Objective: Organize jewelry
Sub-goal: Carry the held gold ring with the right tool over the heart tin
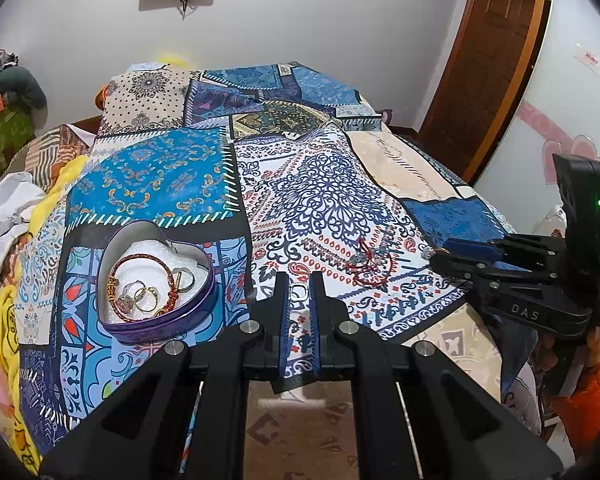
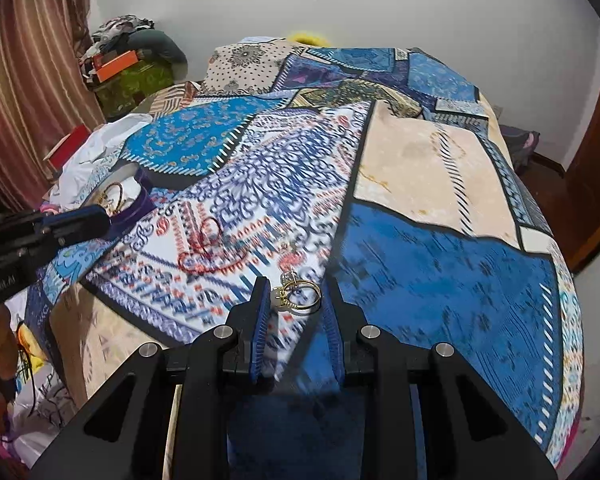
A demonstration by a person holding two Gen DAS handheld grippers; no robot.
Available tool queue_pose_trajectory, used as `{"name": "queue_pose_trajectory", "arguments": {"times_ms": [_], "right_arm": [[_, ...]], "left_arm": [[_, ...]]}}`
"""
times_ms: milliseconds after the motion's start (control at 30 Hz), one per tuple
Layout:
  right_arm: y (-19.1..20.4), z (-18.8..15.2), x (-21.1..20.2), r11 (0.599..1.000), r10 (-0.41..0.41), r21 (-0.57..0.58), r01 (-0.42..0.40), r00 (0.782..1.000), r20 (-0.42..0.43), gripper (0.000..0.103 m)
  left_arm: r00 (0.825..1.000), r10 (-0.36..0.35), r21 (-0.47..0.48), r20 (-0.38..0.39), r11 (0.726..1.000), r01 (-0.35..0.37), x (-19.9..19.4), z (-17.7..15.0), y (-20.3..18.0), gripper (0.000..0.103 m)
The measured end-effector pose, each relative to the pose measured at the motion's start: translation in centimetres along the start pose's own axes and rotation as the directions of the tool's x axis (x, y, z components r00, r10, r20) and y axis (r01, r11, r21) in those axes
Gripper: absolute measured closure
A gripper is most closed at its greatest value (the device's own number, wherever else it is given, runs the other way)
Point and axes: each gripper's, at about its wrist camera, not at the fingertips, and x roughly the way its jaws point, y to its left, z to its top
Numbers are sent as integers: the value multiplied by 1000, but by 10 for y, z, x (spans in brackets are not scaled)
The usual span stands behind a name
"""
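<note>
A purple heart-shaped tin (image 1: 162,326) sits on the patterned bedspread, holding a red cord bracelet and several rings (image 1: 146,294) on white padding. My left gripper (image 1: 299,280) is to the right of the tin, its fingers closed on a small silver ring (image 1: 298,292). A red cord bracelet (image 1: 366,266) lies loose on the cloth further right; it also shows in the right wrist view (image 2: 204,248). My right gripper (image 2: 296,292) holds gold rings (image 2: 300,294) between its blue pads, above the cloth. The tin's edge (image 2: 134,208) shows at left.
The patchwork bedspread (image 2: 420,260) covers the whole bed. White and yellow cloth (image 1: 8,216) is piled at the left edge. A wooden door (image 1: 488,64) stands at the far right, a wall behind the bed.
</note>
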Motion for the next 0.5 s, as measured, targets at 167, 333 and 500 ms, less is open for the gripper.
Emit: {"name": "queue_pose_trajectory", "arguments": {"times_ms": [167,333,500], "right_arm": [[-3,-1,-3,1000,-3,-1,3,1000,-2,79],[-1,5,5,1000,2,7,-2,1000,2,79],[-1,8,9,1000,7,25,-7,1000,14,79]], "left_arm": [[1000,-1,1,0,1000,1,-1,0,-2,95],[1000,4,0,-1,1000,-4,0,0,-1,95],[1000,12,-7,-7,1000,-12,2,0,3,95]]}}
